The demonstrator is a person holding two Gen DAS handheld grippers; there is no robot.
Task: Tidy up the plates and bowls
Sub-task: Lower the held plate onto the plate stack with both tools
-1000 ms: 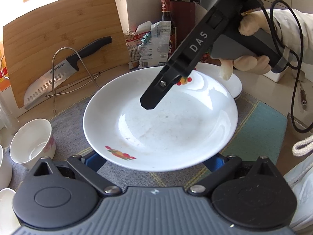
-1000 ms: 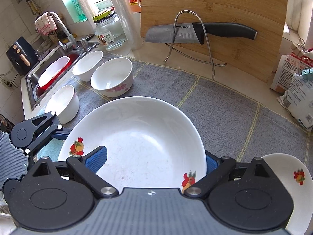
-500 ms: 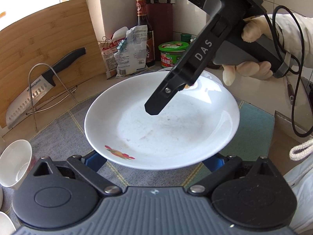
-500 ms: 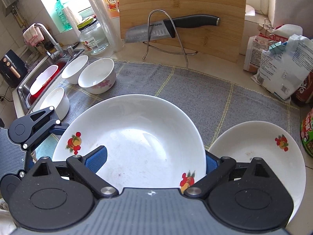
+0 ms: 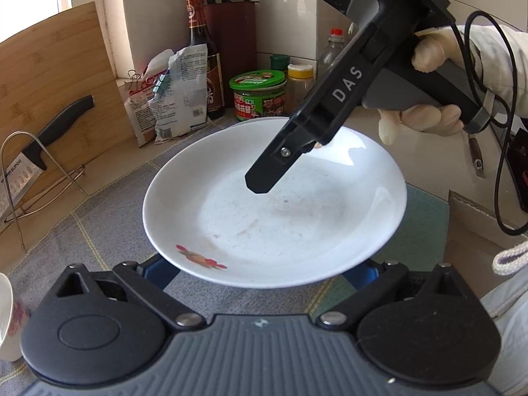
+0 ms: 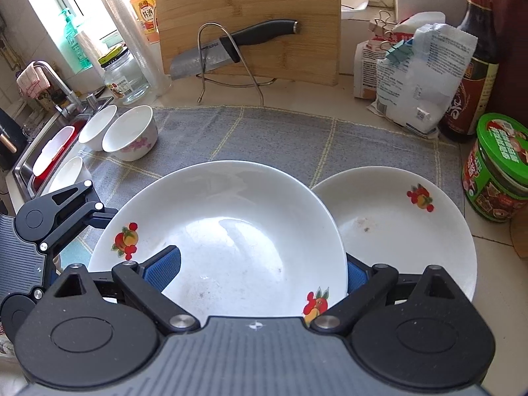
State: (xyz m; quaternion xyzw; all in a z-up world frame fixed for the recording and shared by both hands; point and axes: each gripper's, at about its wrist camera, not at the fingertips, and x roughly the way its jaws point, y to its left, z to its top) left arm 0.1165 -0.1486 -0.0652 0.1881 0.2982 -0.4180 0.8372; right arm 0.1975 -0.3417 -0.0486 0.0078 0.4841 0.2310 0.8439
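A white plate with fruit prints is held above the grey mat. My right gripper is shut on its near rim, one blue pad on top and one under. My left gripper sits under the plate's opposite edge with both blue pads below the plate; it looks open. A second fruit-print plate lies on the counter at the right, its rim showing behind the held plate in the left wrist view. White bowls stand at the mat's left.
A cutting board and a knife on a wire rack stand at the back. Bags, a sauce bottle and a green-lidded jar crowd the right. The sink lies far left.
Both grippers have carried the held plate to the right, toward the second plate. The bowls and knife rack have slid leftward in both views.
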